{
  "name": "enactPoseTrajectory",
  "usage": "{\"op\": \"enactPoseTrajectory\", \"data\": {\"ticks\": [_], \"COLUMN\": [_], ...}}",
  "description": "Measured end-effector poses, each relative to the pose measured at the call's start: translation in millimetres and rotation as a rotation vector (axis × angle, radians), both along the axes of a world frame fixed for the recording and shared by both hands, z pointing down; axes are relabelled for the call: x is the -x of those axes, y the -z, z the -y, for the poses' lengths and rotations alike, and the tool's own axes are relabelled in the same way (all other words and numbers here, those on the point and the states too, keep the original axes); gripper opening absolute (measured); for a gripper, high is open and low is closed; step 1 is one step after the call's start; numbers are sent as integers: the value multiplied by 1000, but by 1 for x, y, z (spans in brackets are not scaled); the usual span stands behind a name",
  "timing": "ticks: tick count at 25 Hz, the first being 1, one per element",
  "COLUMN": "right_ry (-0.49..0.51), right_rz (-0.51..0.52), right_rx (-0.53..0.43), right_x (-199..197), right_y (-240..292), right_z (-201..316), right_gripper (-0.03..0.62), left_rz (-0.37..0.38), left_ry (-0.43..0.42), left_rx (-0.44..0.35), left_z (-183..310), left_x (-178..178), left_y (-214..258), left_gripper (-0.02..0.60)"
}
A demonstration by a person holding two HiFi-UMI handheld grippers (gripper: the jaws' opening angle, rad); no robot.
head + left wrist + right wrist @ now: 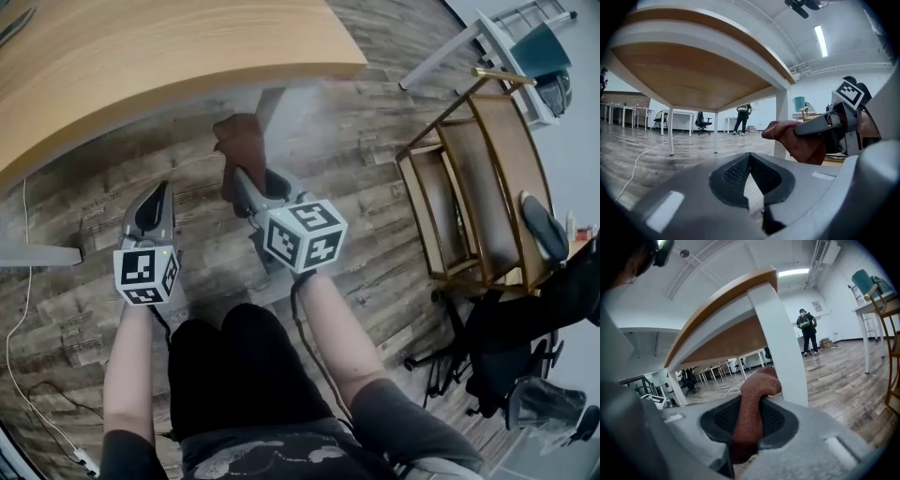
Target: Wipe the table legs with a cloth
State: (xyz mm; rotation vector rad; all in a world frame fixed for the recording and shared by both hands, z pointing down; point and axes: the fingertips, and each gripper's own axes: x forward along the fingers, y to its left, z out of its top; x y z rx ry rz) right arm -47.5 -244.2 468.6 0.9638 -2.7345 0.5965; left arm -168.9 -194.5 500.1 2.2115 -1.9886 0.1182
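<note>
A brown cloth (240,145) is bunched against the white table leg (269,101) under the wooden tabletop (141,56). My right gripper (240,178) is shut on the cloth just below the leg. In the right gripper view the cloth (752,413) runs up between the shut jaws of the right gripper (757,401), and its top end presses on the table leg (780,343). My left gripper (154,195) hangs to the left of the cloth, shut with nothing in it. The left gripper view shows the left gripper (750,158), and the cloth (794,140) beside the leg (781,119).
A wooden shelf unit (478,187) stands to the right, with a black office chair (525,375) near it. A white cable (17,309) lies on the plank floor at the left. More tables and a person (806,329) stand far off.
</note>
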Motion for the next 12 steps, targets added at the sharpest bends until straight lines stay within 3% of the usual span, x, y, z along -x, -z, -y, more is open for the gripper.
{"op": "enactPoseTrajectory", "data": {"ticks": [5,10,12], "right_ry": [-63,-66,-67], "right_rz": [10,-43,-67], "right_rx": [49,96,111], "right_x": [-4,-8,-12], "right_y": [-68,-144,-173], "right_z": [5,2,2], "right_gripper": [81,81,81], "left_rz": [-20,79,72], "left_ry": [6,-55,-68], "left_rx": [-7,-23,-11], "left_z": [5,4,3], "left_x": [15,18,19], "left_y": [-58,-116,-140], "left_gripper": [20,18,18]}}
